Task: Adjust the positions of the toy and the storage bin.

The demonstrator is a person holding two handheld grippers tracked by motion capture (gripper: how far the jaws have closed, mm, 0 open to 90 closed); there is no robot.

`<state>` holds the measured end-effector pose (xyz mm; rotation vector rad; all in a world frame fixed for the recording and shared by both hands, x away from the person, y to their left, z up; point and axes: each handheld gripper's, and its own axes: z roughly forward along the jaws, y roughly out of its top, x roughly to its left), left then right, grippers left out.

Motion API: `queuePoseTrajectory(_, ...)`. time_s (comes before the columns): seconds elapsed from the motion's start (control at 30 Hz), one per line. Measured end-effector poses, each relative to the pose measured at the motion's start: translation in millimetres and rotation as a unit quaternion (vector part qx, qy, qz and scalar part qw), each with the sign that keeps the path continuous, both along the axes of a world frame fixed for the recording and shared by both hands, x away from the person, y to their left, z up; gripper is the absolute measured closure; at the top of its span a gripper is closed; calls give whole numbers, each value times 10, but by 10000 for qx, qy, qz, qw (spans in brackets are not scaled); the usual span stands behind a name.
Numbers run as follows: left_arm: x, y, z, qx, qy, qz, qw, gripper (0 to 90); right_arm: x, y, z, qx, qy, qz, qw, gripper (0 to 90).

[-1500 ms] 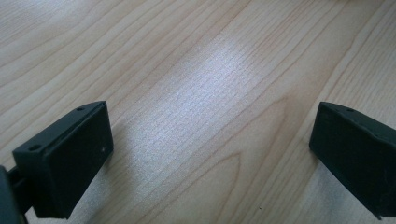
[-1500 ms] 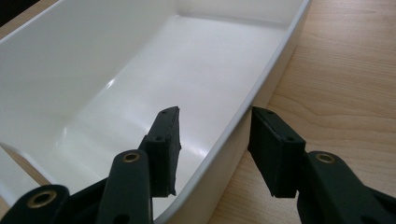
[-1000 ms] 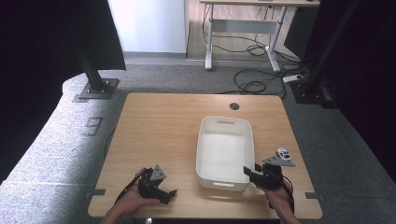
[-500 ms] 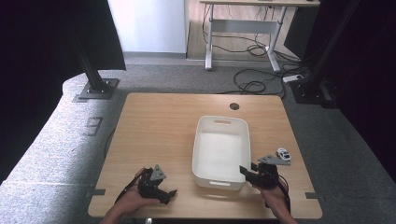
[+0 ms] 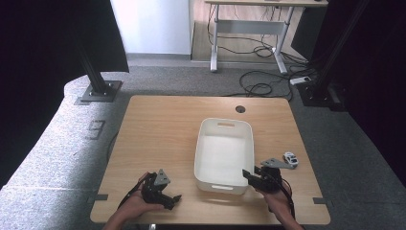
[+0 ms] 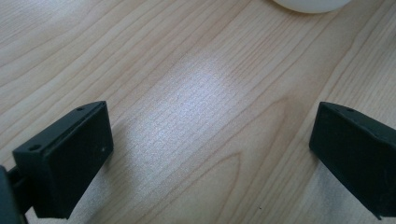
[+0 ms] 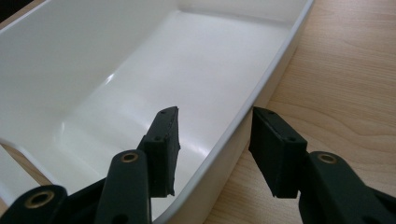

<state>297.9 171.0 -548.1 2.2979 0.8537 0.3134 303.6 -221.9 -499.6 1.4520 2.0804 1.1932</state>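
A white plastic bin [image 5: 200,153] sits empty on the right half of the wooden table [image 5: 158,134]. My right gripper [image 5: 247,174] is at the bin's near right corner. In the right gripper view the bin's rim [image 7: 275,60] runs between the jaws of my right gripper [image 7: 215,116], one jaw inside the bin and one outside. A gap shows beside the inner jaw, so the gripper is open. My left gripper [image 5: 173,199] rests near the table's front edge, left of the bin. Its jaws stand wide open over bare wood in the left gripper view [image 6: 210,135].
A small white toy car [image 5: 290,159] lies on the table just right of the bin, beyond my right gripper. A cable hole [image 5: 240,109] is near the table's far edge. The bin's corner [image 6: 310,4] shows at the top of the left gripper view.
The bin has slid slightly to the left, and my right gripper has moved left with it at its corner. The left gripper has stayed in place.
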Motion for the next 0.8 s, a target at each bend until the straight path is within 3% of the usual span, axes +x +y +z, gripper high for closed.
queuePoseTrajectory(0.8,-1,-1,1,1,4,6,10000,0,86,145,-11,33,-7,31,10000,518)
